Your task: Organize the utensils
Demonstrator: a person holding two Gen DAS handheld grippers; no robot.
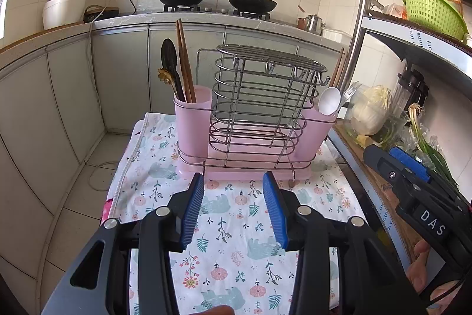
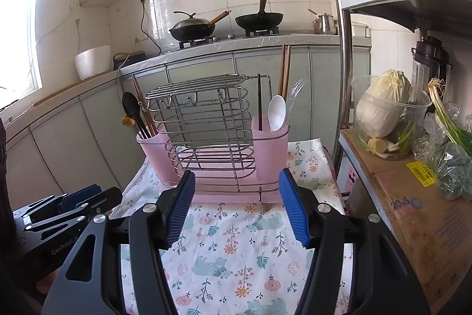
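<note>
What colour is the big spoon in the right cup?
White. The spoon stands in the pink cup, clearest in the right wrist view.

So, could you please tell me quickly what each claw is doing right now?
Left claw: open, holding nothing.
Right claw: open, holding nothing.

Floral cloth point(image 1: 236, 226) under pink utensil rack point(image 1: 253, 164).
</note>
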